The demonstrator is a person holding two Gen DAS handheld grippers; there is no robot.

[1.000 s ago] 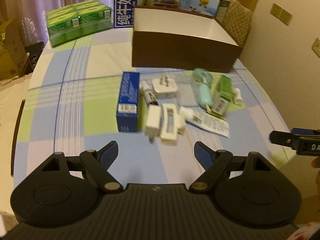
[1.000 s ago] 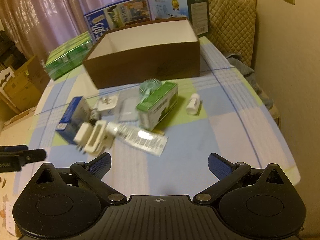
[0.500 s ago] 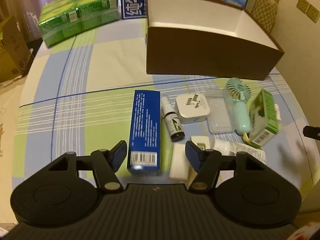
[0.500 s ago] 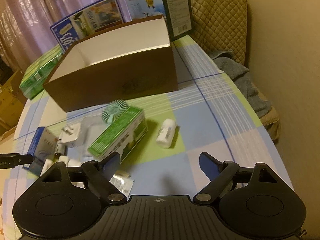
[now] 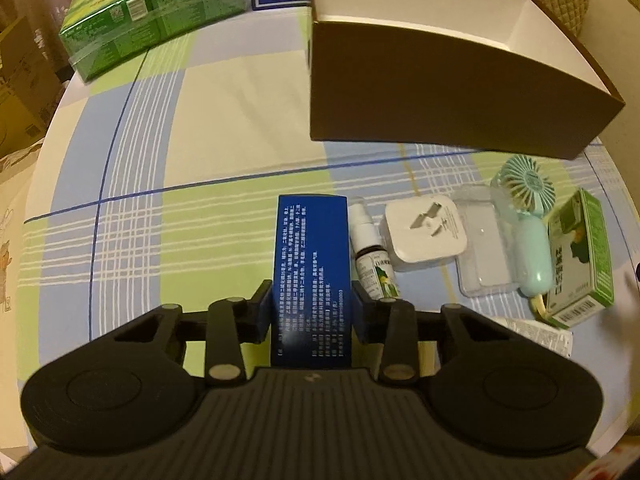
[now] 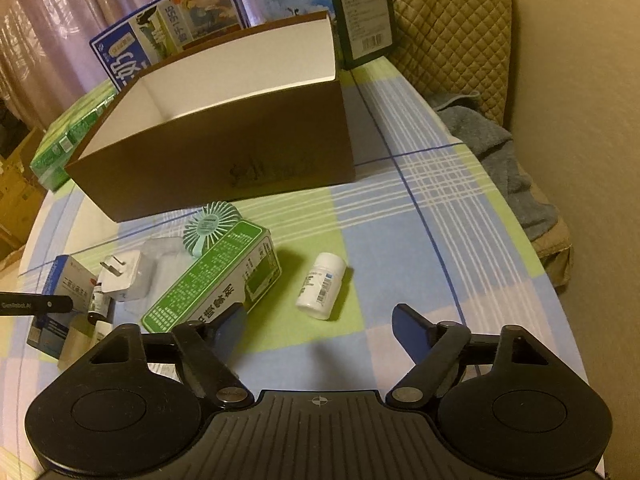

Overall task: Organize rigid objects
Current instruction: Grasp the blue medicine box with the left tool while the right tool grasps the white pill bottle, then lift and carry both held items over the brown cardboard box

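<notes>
A long blue box [image 5: 310, 248] lies flat on the checked tablecloth. My left gripper [image 5: 312, 306] is down over its near end, its jaws closing with both pads against the box's long sides. A white pill bottle [image 6: 320, 286] lies on its side just ahead of my right gripper [image 6: 318, 316]. The right jaws are closing too, still wide, and neither pad touches the bottle. The left fingertip [image 6: 232, 320] sits close to a green box [image 6: 216, 284]. An open brown carton [image 6: 224, 160] with a white inside stands behind.
Right of the blue box lie a dropper bottle [image 5: 372, 260], a white plug [image 5: 424, 232], a clear case [image 5: 480, 256] and a mint hand fan [image 5: 528, 216]. Green packs [image 5: 152, 12] and printed cartons stand at the back. A grey cloth [image 6: 504, 160] hangs off the table's right edge.
Both grippers came forward and down toward the table. The left jaws narrowed from wide open onto the blue box. The right jaws narrowed somewhat and now face the white bottle.
</notes>
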